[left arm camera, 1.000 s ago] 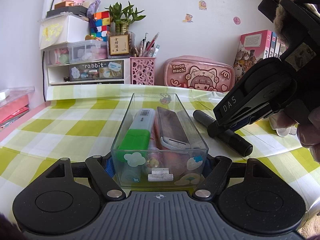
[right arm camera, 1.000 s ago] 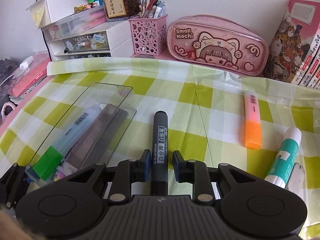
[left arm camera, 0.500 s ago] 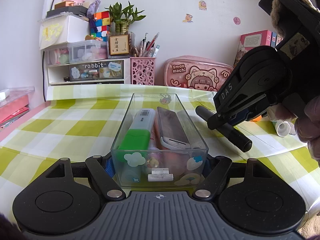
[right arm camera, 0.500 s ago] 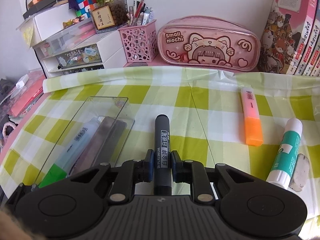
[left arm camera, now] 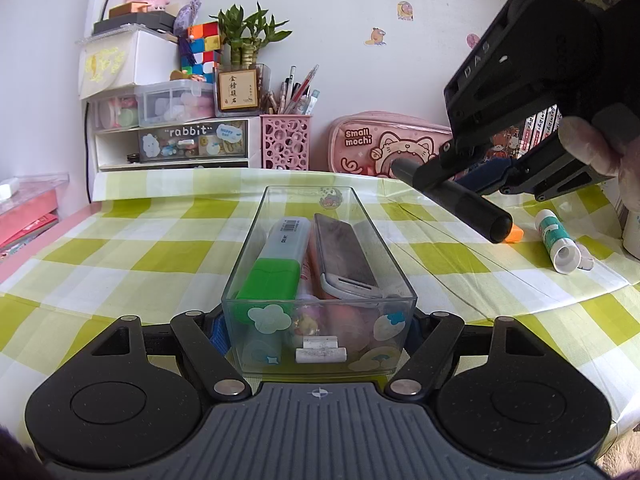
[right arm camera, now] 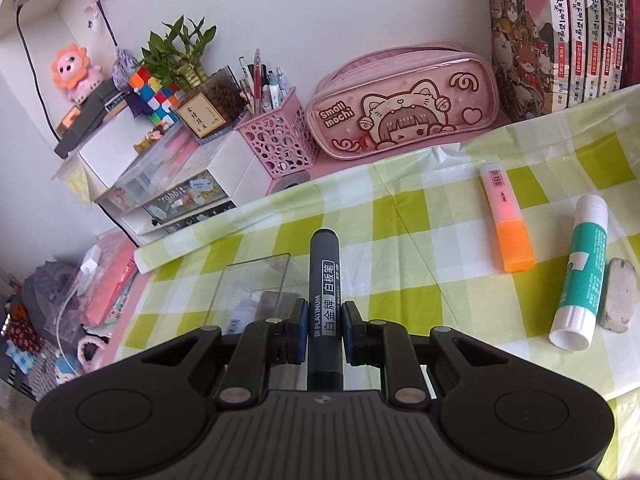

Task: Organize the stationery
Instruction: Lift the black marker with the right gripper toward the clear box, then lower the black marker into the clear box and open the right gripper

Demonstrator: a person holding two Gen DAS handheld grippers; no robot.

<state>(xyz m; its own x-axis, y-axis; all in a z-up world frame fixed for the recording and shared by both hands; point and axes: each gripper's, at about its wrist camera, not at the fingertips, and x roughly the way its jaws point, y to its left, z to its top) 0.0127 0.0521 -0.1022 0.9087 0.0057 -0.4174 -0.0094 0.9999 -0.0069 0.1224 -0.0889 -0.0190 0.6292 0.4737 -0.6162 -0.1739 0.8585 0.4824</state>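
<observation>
Right gripper (right arm camera: pixel 323 330) lifts the black whiteboard marker (right arm camera: pixel 325 304) off the counter.
Rolled, tilted down, jaws clamping its barrel; left gripper (left arm camera: pixel 319 330) jaws grip the clear plastic tray (left arm camera: pixel 320 344).

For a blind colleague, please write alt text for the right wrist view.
The right gripper holds a black marker above a green checked tablecloth. An orange highlighter, glue stick and eraser lie right.

Blk marker (right arm camera: pixel 324 300), grn-wht check cloth (right arm camera: pixel 420 216).
</observation>
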